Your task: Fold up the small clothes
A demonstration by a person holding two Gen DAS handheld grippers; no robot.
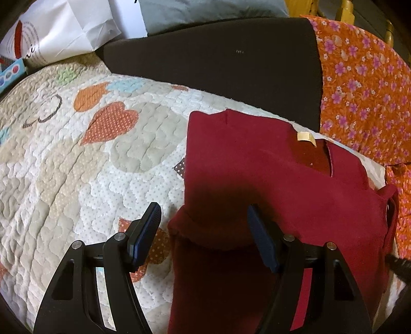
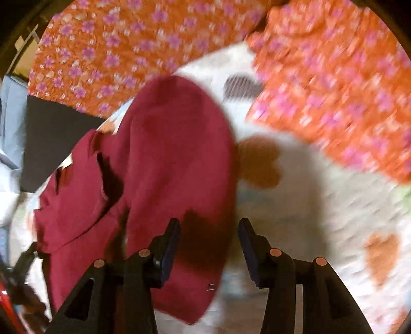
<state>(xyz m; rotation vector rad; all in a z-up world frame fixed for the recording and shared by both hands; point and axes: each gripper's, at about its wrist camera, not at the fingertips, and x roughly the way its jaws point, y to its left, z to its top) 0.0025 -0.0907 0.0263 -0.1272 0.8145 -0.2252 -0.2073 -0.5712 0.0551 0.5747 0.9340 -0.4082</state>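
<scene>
A dark red knit garment (image 1: 269,179) lies partly folded on a quilted white bedspread (image 1: 64,167) patched with orange, beige and pale blue hearts. It sits toward the bedspread's far right side, with a cream neck label (image 1: 305,137) showing at its collar. Behind it, along the bedspread's far edge, rests a flat dark brown rectangular cushion (image 1: 218,61). An orange cloth printed with pink flowers (image 1: 364,84) covers the right edge. Past the far left corner stands a white paper bag (image 1: 59,30), and a grey-green pillow (image 1: 205,12) lies behind the cushion.

The left gripper (image 1: 204,215) hangs over the garment's near left edge, its 2 jaws spread wide with nothing pinched; one finger (image 1: 145,231) is over the quilt, the other over the red knit. The right gripper (image 2: 209,232) also stands spread and empty, straddling the garment's right edge. Its view is smeared, so whether the pads touch the fabric is probably not decidable.
</scene>
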